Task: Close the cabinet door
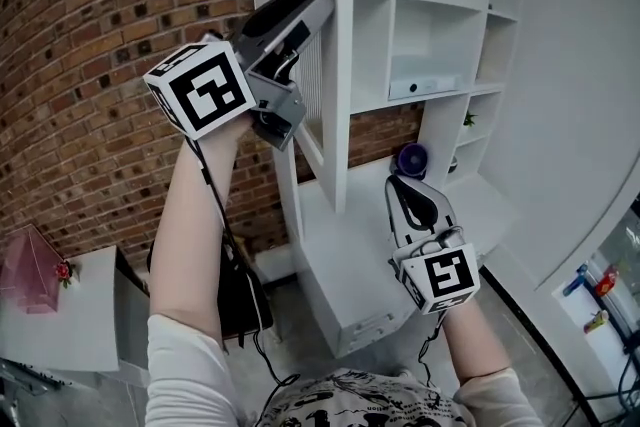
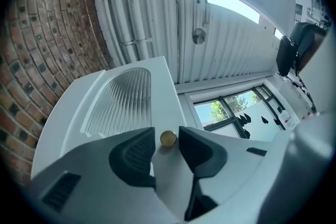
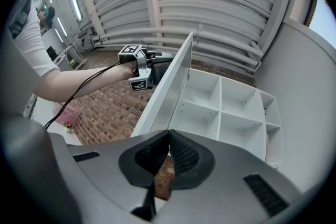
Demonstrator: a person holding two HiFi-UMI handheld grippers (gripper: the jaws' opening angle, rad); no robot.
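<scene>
The white cabinet door (image 1: 336, 65) with its ribbed glass panel stands swung out from the open shelving (image 1: 430, 15). My left gripper (image 1: 318, 0) is raised against the door's outer face. In the left gripper view its jaws (image 2: 167, 140) flank the small brass knob (image 2: 168, 138), with a thin gap showing on each side. My right gripper (image 1: 400, 187) hangs lower, in front of the cabinet's base, its pads (image 3: 169, 136) pressed together with nothing between them. The right gripper view shows the door (image 3: 173, 86) edge-on, with the left gripper (image 3: 137, 68) behind it.
A brick wall (image 1: 90, 65) runs to the left of the cabinet. A purple object (image 1: 412, 159) sits on the cabinet's counter shelf. A pink box (image 1: 30, 265) stands on a white table (image 1: 70, 320) at lower left. A black bag (image 1: 240, 300) lies on the floor below.
</scene>
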